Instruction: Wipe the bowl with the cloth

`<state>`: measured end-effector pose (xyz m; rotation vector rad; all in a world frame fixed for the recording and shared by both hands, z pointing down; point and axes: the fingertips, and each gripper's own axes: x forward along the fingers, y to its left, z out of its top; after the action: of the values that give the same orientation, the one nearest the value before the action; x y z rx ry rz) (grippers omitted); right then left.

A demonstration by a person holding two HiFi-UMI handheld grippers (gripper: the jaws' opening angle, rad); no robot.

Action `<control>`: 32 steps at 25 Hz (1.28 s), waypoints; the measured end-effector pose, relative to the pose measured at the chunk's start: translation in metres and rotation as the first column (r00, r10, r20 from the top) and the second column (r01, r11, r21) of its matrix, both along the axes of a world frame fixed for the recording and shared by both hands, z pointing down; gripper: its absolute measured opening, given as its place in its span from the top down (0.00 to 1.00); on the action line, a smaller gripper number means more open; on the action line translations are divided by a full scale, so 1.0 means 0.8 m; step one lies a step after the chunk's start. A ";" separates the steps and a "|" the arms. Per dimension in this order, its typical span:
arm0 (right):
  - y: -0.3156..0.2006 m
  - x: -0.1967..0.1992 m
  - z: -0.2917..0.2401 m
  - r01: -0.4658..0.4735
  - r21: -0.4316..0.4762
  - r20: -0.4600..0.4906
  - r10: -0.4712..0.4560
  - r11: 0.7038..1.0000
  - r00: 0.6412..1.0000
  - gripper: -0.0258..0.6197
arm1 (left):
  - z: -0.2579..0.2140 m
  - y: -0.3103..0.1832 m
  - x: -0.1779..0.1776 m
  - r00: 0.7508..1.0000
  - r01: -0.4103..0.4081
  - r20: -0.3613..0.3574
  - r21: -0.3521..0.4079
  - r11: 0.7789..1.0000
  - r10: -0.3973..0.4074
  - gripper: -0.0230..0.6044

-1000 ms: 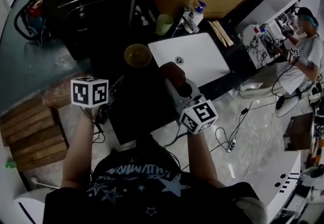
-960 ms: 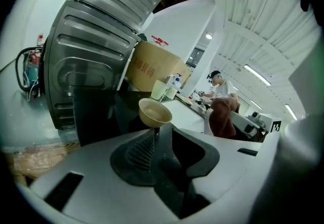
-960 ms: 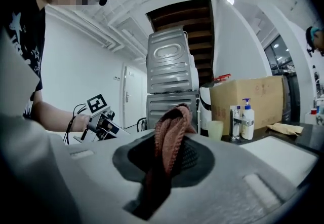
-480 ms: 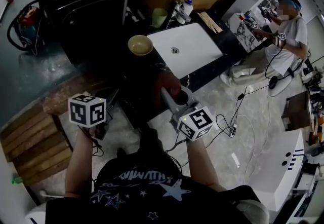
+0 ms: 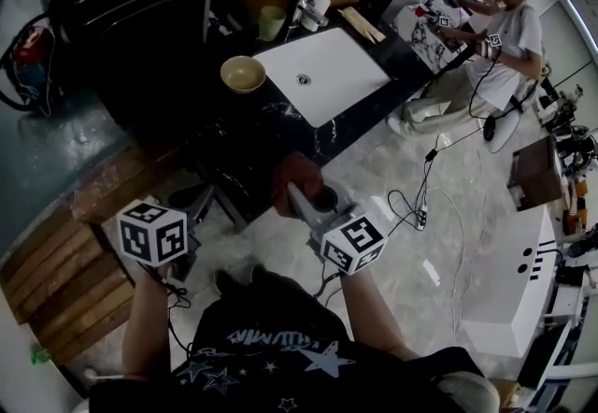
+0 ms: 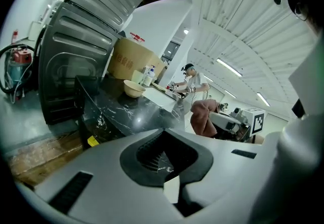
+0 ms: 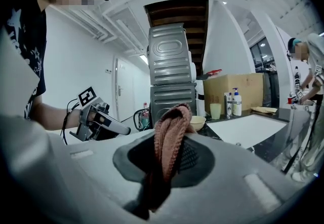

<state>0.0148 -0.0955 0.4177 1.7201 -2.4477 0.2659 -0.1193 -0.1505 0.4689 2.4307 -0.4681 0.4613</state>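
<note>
Both backed away from bowl (image 5: 242, 74): right gripper (image 7: 167, 157) pinches limp cloth (image 7: 169, 126), left gripper (image 6: 162, 157) closed empty; bowl probably slides, brace rim.

Rusty-pink cloth (image 7: 169, 137), cream bowl (image 5: 242, 74)
The cloth shows a ribbed knit; the worktop (image 6: 121, 111) gleams black with white veins.
</note>
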 end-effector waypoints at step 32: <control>0.268 0.058 -0.011 0.196 0.061 0.061 -0.200 0.979 0.978 0.87 | -0.050 0.300 0.074 0.975 0.221 -0.037 0.163 0.962 -0.218 0.95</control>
<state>0.0613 0.1191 0.4089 1.4938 -2.6743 0.2384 -0.0605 0.0897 0.4286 2.4997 -0.7871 0.3143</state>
